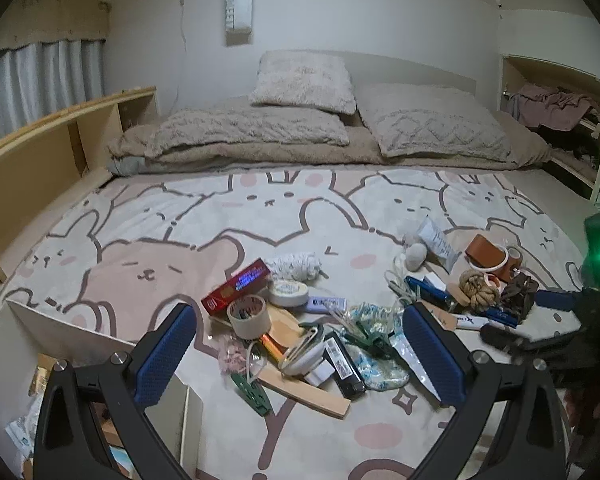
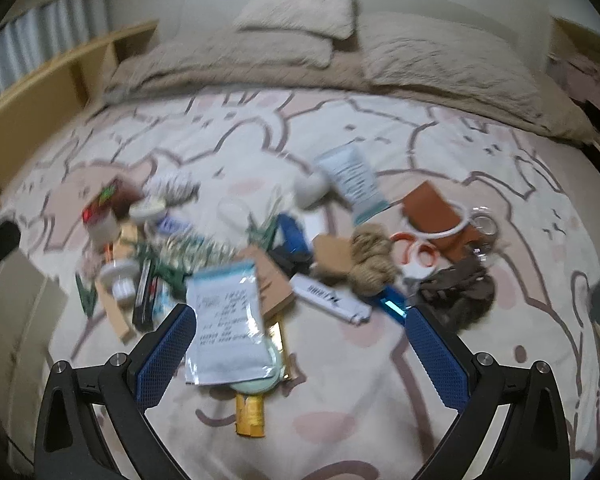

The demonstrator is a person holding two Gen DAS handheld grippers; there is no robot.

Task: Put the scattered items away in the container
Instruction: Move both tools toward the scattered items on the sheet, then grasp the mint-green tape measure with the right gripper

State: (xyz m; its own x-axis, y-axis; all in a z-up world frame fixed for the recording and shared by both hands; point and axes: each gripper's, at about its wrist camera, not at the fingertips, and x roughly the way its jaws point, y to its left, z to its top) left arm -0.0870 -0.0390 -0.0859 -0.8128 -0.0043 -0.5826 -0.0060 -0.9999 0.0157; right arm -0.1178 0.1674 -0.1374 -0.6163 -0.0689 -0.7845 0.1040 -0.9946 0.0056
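Scattered items lie in a heap on a bunny-print bedspread. In the left wrist view I see a red box, two tape rolls, a black lighter, a wooden strip and a rope knot. My left gripper is open above the heap's left part. A cardboard box stands at the bed's lower left. My right gripper is open over a white foil pouch and a yellow packet. A white tube and a brown clip lie further on.
Pillows and a folded beige blanket fill the head of the bed. A wooden shelf runs along the left side. An open closet with clothes is at the right. The right wrist view is motion-blurred.
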